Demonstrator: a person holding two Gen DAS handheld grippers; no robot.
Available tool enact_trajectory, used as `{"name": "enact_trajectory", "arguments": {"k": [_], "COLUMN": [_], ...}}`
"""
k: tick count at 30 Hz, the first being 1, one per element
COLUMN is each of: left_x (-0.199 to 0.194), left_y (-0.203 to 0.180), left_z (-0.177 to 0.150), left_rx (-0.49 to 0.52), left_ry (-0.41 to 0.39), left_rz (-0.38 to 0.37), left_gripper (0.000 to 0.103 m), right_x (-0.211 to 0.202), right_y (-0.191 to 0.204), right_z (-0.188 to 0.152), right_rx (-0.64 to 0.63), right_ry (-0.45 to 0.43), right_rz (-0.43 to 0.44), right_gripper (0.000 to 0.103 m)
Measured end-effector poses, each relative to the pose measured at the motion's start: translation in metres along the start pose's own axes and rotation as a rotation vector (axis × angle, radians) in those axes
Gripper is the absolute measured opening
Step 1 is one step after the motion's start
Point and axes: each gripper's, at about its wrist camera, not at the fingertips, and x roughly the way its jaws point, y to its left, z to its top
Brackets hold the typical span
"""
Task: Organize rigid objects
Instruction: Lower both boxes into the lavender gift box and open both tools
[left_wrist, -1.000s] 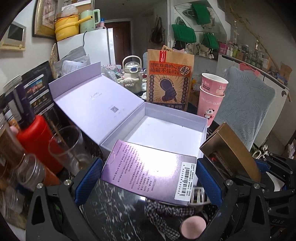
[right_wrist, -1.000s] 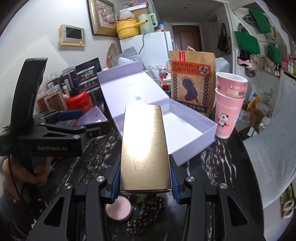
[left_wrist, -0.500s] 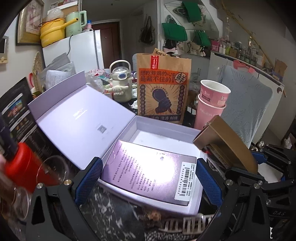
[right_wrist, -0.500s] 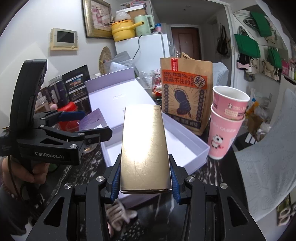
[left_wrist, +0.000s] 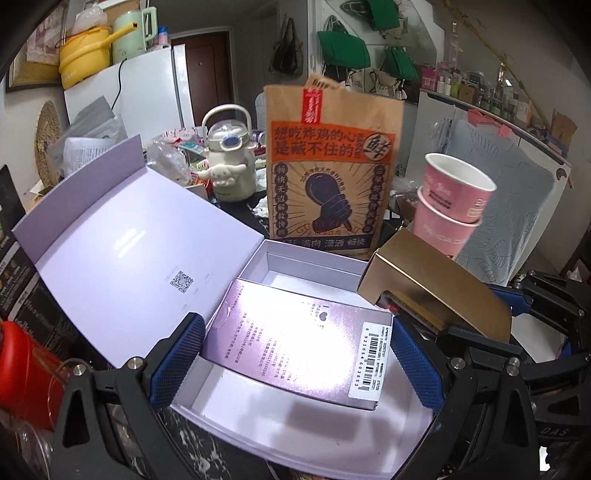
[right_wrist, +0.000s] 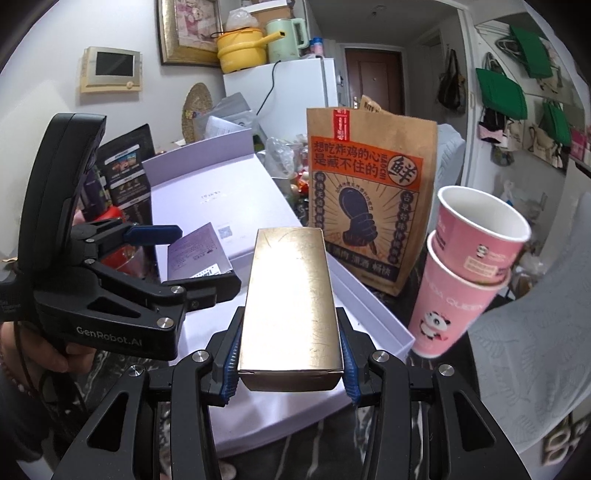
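Step in hand — loading of 2 small cartons into 1 open lavender gift box; placement judged under way, not yet finished.

Left gripper: jaws set wide, blue pads pressed on both short ends of purple carton; carton held flat and slightly tilted above the box floor, at 6 o'clock within the tray. Contact with the floor not determinable. Seen in the right view at 9 o'clock.

Right gripper: jaws narrow, clamped on the long sides of gold carton; carton poised over the tray's right rim, at 3 o'clock from the purple carton — also visible in the left view.

Next move, as judged: lowering of the purple carton against the near-left wall, then release; gold carton to follow into the free strip at 12 to 3 o'clock, kept parallel to avoid overlap.

Count:
- Gift box: 1, lid hinged open at 9 o'clock.
- Cartons: 2.
- Pink paper cups: 2, nested, at 3 o'clock.
- Printed paper bag: 1, at 12 o'clock behind the box.
- Cream kettle: 1, at 11 o'clock.
- Red container: 1, at 8 o'clock.
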Motion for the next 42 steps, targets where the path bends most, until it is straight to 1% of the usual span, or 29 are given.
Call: {"name": "enact_trajectory", "arguments": {"k": [7,14,20,24,26,30,32,34,36,39,42], "left_x": [0.029,0.055,0.069,0.074,0.076,0.083,0.084,0.084,0.083,0.077,0.071], "left_y": [0.011,0.015,0.013,0.013,0.011,0.012,0.013,0.012,0.012,0.011,0.009], "left_z": [0.002,-0.007,-0.01,-0.012,-0.013,-0.017,-0.019,-0.02,-0.021,-0.021,-0.021], "left_rx": [-0.012,-0.019,0.003,0.011,0.024,0.016,0.008,-0.003,-0.011,-0.013,-0.016], "left_ry": [0.051,0.112,0.133,0.137,0.133,0.164,0.179,0.193,0.198,0.191,0.196], "left_rz": [0.003,0.014,0.057,0.083,0.069,0.079,0.071,0.064,0.056,0.065,0.058], "left_gripper": [0.101,0.101,0.101,0.101,0.101,0.101,0.102,0.102,0.102,0.102,0.102], "right_x": [0.03,0.05,0.066,0.073,0.074,0.074,0.073,0.07,0.066,0.06,0.051], "right_y": [-0.005,-0.009,-0.014,-0.014,-0.013,-0.012,-0.012,-0.014,-0.016,-0.017,-0.015], "right_z": [0.004,0.001,-0.006,-0.009,-0.011,-0.015,-0.016,-0.015,-0.015,-0.015,-0.014], "right_rx": [-0.003,-0.005,-0.003,-0.025,-0.042,-0.047,-0.045,-0.042,-0.033,-0.026,-0.03], "right_ry": [0.045,0.078,0.108,0.121,0.124,0.137,0.14,0.14,0.143,0.141,0.131], "right_rz": [0.004,-0.007,-0.026,-0.061,-0.072,-0.096,-0.121,-0.14,-0.146,-0.159,-0.165], "right_gripper": [0.043,0.043,0.043,0.044,0.045,0.046,0.053,0.054,0.054,0.054,0.058]}}
